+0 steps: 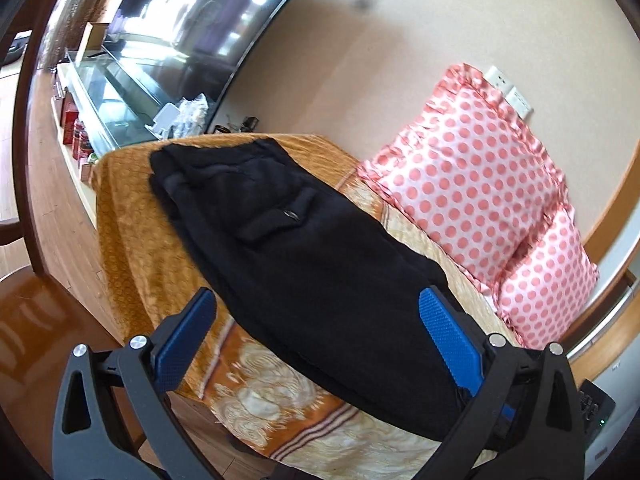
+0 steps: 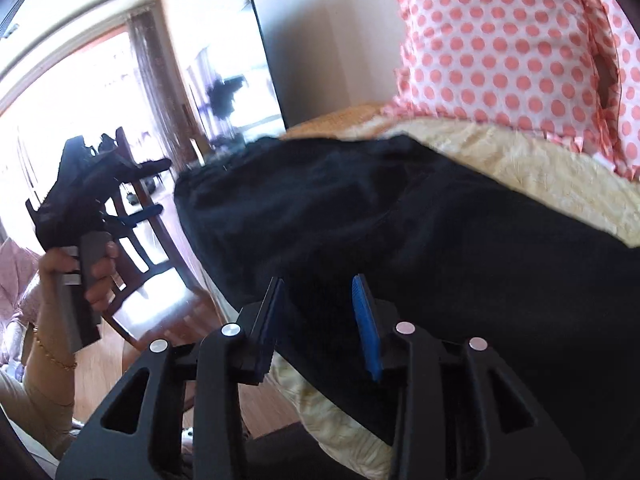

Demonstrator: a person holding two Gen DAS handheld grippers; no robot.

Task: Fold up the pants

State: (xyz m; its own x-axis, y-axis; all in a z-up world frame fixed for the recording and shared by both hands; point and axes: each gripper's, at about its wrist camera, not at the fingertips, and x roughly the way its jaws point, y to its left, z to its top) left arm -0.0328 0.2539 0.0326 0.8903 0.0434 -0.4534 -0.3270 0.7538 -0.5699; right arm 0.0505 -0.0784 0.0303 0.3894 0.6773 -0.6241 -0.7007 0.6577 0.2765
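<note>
black pants (image 1: 304, 248) flat on bed (image 1: 132, 216); l gripper (image 1: 316, 312) fingers wide, r gripper (image 2: 320, 292) fingers part-open, empty.

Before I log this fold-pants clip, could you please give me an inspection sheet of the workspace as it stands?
Surface: bed with an orange patterned bedspread, cream at the near end.
Job's things: black pants laid lengthwise on the bedspread, flap pocket facing up.
Clutter: two pink polka-dot pillows along the wall side of the bed.
Grippers: left gripper open, jaws wide apart over the pants' near end; right gripper open, jaws apart over the pants, not gripping.
Cables: nothing seen.
Surroundings: large television on the wall, glass-topped cabinet below it, wooden floor, wooden chair.
</note>
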